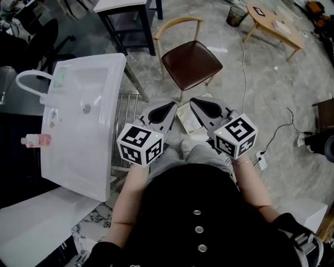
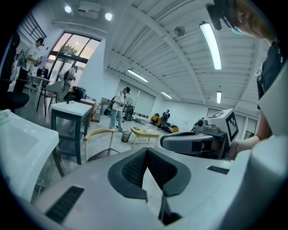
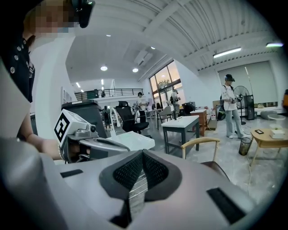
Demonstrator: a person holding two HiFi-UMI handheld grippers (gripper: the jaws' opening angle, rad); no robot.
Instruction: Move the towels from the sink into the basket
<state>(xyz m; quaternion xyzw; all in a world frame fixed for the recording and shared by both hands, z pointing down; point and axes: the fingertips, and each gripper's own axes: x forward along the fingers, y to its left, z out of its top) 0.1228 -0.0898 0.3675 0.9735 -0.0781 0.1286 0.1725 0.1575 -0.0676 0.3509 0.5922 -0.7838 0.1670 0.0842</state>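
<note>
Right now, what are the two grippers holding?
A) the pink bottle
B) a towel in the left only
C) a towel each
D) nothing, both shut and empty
D: in their own views, the left gripper and the right gripper each have their jaws closed tip to tip, with nothing between them.

Looks like a big open lab or test hall, definitely not somebody's home. The ceiling's bare and ribbed with long tube lights (image 2: 210, 45), and there are tall windows (image 2: 72, 51), a railed mezzanine (image 3: 108, 93) and a polished stone floor (image 1: 271, 94). The furniture feels staged: a white sink (image 1: 104, 141) on metal legs out in the open, near a chair (image 1: 190, 62), a low wooden table (image 1: 274, 26) and a waste bin (image 1: 236, 15). A loose cable (image 1: 243, 62) and a power strip (image 1: 261, 158) lie on the floor. People (image 2: 119, 108) stand about in the background.
</note>
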